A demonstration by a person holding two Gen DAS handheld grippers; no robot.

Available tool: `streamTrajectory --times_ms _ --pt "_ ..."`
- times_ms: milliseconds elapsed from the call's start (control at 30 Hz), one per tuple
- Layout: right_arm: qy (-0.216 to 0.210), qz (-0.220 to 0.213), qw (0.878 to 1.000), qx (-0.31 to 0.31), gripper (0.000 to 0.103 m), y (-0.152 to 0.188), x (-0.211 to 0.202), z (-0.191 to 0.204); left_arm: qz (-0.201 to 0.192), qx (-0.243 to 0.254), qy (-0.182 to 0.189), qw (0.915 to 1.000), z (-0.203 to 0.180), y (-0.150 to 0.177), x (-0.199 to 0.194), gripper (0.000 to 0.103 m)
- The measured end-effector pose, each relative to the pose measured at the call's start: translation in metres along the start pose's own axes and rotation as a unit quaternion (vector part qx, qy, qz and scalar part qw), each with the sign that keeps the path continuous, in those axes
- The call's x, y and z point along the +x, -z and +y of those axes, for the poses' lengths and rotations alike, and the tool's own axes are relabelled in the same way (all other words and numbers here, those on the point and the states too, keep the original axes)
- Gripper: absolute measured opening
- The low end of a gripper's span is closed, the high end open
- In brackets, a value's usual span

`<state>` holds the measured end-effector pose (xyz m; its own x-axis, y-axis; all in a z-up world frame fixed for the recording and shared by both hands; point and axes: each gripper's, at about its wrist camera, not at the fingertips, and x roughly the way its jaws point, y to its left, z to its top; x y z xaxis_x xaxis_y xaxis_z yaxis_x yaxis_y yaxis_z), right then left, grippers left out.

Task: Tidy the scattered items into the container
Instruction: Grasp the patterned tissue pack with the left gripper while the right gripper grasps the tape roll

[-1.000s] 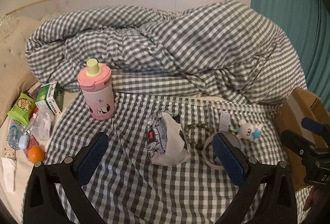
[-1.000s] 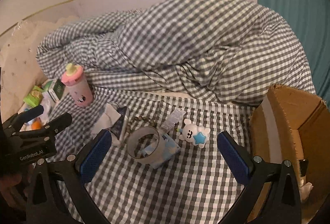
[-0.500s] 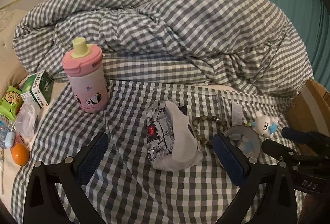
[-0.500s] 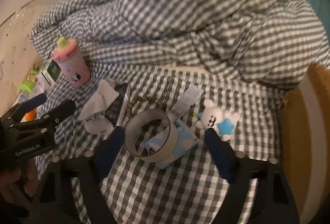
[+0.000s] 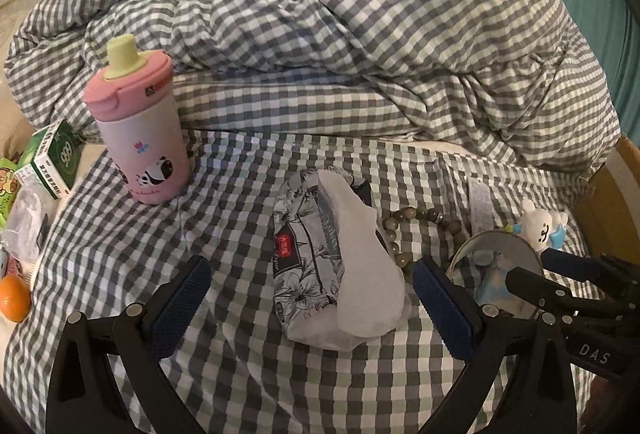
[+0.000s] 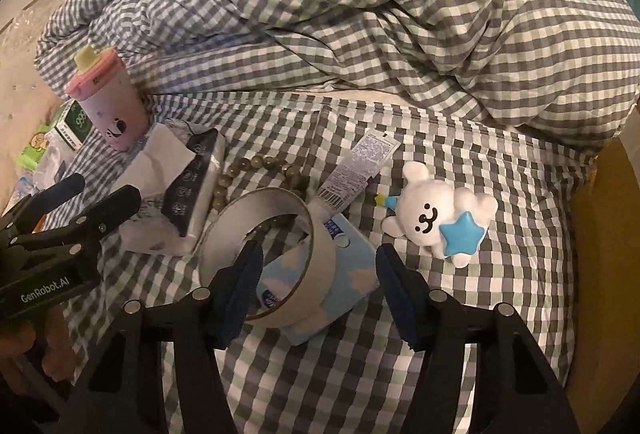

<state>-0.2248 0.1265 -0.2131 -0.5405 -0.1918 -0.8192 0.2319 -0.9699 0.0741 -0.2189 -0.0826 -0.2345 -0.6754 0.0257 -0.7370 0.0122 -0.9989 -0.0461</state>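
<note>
Tape roll (image 6: 256,254) and blue cloud-print packet (image 6: 340,274) on checked sheet (image 6: 500,314), between right gripper (image 6: 318,284) pads.
Jaws just narrowing, half apart, left pad inside ring, not visibly pressing. Left gripper (image 5: 310,308) wide apart around tissue pack (image 5: 320,258). Cardboard box (image 6: 600,254) at right edge.
</note>
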Motion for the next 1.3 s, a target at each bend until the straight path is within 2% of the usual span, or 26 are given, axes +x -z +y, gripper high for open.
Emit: streamTrajectory --times_ms 300,367,500,567,633,733,767,833,900,933,967,1167,1300 --pt "0.002 0.01 1.0 -0.005 0.059 0.001 0.015 0.0 0.013 0.004 -0.015 0.9998 -0.003 0.004 0.021 0.091" --pt "0.004 0.011 1.0 -0.008 0.059 0.001 0.017 0.001 0.017 0.003 -0.014 0.9998 -0.003 0.005 0.024 0.081" --pt "0.007 0.015 1.0 -0.016 0.059 0.001 0.019 0.0 0.024 0.007 -0.021 0.9995 -0.006 0.008 0.028 0.072" --pt "0.008 0.016 1.0 -0.018 0.054 0.001 0.019 0.0 0.023 0.01 -0.022 0.9995 -0.008 0.008 0.028 0.064" --pt "0.007 0.015 1.0 -0.017 0.044 0.0 0.017 -0.001 0.024 0.012 -0.021 0.9994 -0.009 0.008 0.028 0.061" --pt "0.008 0.016 1.0 -0.018 0.042 0.0 0.017 -0.001 0.019 0.015 -0.026 0.9994 -0.009 0.009 0.027 0.058" --pt "0.009 0.016 1.0 -0.019 0.041 0.0 0.017 0.0 0.018 0.015 -0.026 0.9994 -0.009 0.008 0.027 0.048" --pt "0.008 0.016 1.0 -0.022 0.027 0.0 0.016 0.001 0.018 0.018 -0.028 0.9993 -0.009 0.008 0.026 0.037" --pt "0.007 0.015 1.0 -0.023 0.02 0.0 0.015 0.002 0.015 0.021 -0.026 0.9993 -0.009 0.007 0.024 0.031" --pt "0.006 0.016 1.0 -0.024 0.02 0.0 0.014 0.002 0.014 0.023 -0.023 0.9994 -0.009 0.007 0.022 0.022" --pt "0.004 0.015 1.0 -0.024 0.02 0.0 0.013 0.003 0.015 0.025 -0.021 0.9993 -0.009 0.007 0.021 0.019" --pt "-0.008 0.013 1.0 -0.027 0.016 0.001 0.008 0.004 0.009 0.024 -0.025 0.9994 -0.007 0.005 0.014 0.009" --pt "-0.01 0.007 1.0 -0.028 0.014 0.001 0.003 0.005 0.003 0.022 -0.025 0.9994 -0.006 0.005 0.009 0.007"
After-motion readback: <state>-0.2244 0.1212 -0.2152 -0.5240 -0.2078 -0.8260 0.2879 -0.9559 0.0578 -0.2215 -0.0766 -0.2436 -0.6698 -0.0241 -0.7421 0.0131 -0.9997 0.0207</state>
